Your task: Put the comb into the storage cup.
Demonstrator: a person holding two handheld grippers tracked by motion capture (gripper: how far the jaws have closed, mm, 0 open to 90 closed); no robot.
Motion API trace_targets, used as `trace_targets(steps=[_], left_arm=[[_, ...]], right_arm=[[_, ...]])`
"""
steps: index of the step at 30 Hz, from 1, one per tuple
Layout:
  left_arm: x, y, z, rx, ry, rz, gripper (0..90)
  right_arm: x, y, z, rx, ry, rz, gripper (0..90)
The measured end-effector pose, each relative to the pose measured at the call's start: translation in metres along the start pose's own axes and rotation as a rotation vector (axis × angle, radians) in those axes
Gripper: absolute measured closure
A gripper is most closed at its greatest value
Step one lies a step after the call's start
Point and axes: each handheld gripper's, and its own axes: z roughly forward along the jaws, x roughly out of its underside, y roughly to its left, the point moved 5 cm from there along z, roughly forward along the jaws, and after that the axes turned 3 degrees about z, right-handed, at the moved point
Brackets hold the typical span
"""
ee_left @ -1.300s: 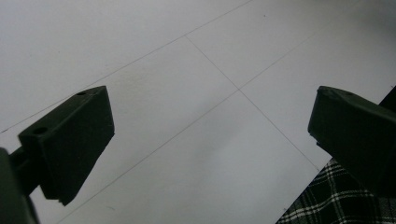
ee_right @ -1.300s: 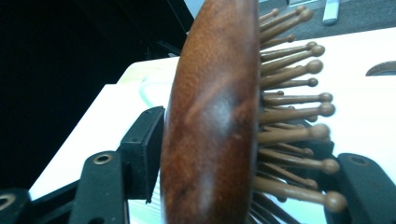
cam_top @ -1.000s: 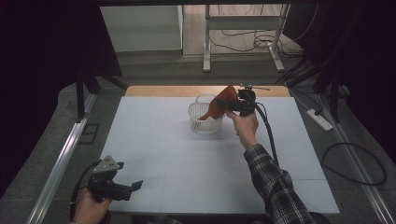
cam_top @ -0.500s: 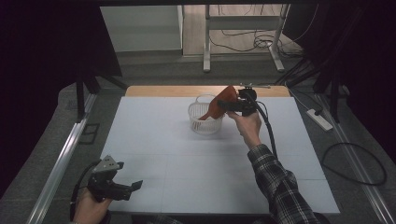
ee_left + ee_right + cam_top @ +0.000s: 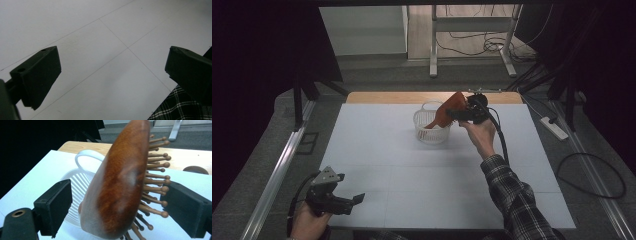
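Note:
A brown wooden hairbrush (image 5: 446, 112) stands tilted, its lower end down in a white slatted basket (image 5: 428, 131) at the back middle of the white table. My right gripper (image 5: 458, 113) is at the brush head, and its jaws have just been opening. In the right gripper view the hairbrush (image 5: 120, 187) stands between the pads. The left pad is clear of its wooden back, and the right pad is at the bristle tips. The basket (image 5: 75, 185) shows behind. My left gripper (image 5: 357, 199) rests at the table's near left edge, open, with nothing between its pads (image 5: 37, 75).
The white table sheet (image 5: 412, 170) ends at a wooden strip (image 5: 392, 97) at the back. A metal rail (image 5: 277, 170) runs along the left side. A power strip (image 5: 554, 127) and cables lie on the floor at the right. A plaid sleeve (image 5: 517, 200) crosses the near right.

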Motion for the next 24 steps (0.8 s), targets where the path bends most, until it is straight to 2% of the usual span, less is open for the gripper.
trace_targets(steps=[18,24], left_arm=[[0.000,0.000,0.000,-0.001,0.001,0.002,1.1],[0.000,0.000,0.000,-0.001,0.001,0.003,1.0]], right_arm=[[-0.001,0.002,-0.010,0.002,0.004,-0.073,3.8],[0.001,0.003,-0.012,0.011,0.034,-0.113,1.2]])
